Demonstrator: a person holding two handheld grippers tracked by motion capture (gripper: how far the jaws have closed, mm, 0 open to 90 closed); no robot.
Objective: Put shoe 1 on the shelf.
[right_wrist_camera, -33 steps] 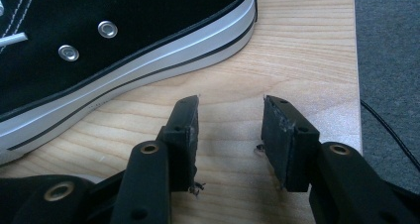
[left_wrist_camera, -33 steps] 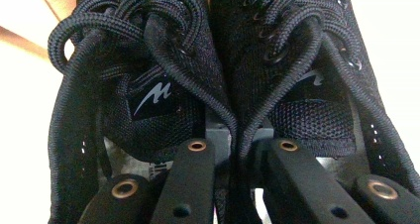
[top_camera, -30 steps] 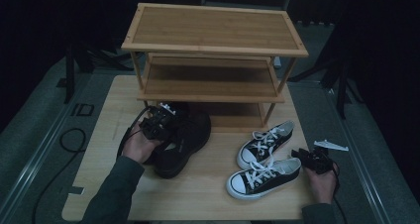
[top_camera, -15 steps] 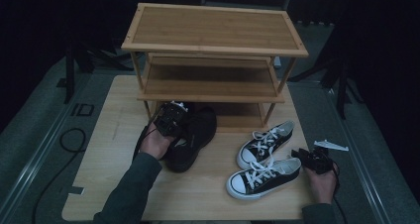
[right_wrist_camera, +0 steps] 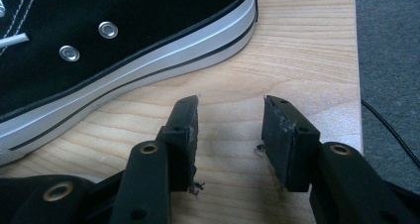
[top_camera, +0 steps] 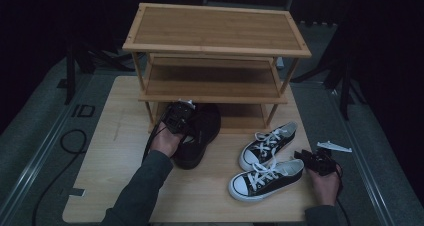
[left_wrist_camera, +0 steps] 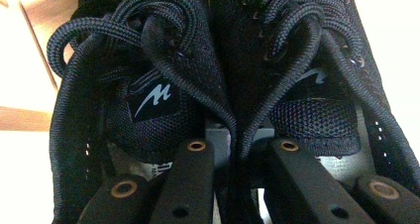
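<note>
I am holding the pair of black shoes [top_camera: 200,133] with my left claw [top_camera: 176,120], its jaws pushed down between the two shoes and pinching their inner walls together, so the pair is sitting side by side with the laces [left_wrist_camera: 163,50] looping across both tongues. In the left gripper view the small white logos [left_wrist_camera: 152,99] on the tongues are facing me, and my claw's two black fingers [left_wrist_camera: 195,172] are pressing close on the fabric between the shoes. The pair is lying on the desk [top_camera: 115,151] at the front of the bamboo shoe rack [top_camera: 215,41], toes pointing under its lowest shelf [top_camera: 245,113], just beside the rack's front left leg.

To the right, well apart from the black pair, two black-and-white sneakers [top_camera: 267,161] are resting on the desk, angled with their toes toward me. My right claw [top_camera: 305,156] is waiting just beside the heel of the nearer sneaker [right_wrist_camera: 124,40], its jaws standing spread with bare desk wood between them and gripping nothing. A small white strip [top_camera: 334,146] is lying beyond the desk's right edge on the grey floor [top_camera: 385,151].
</note>
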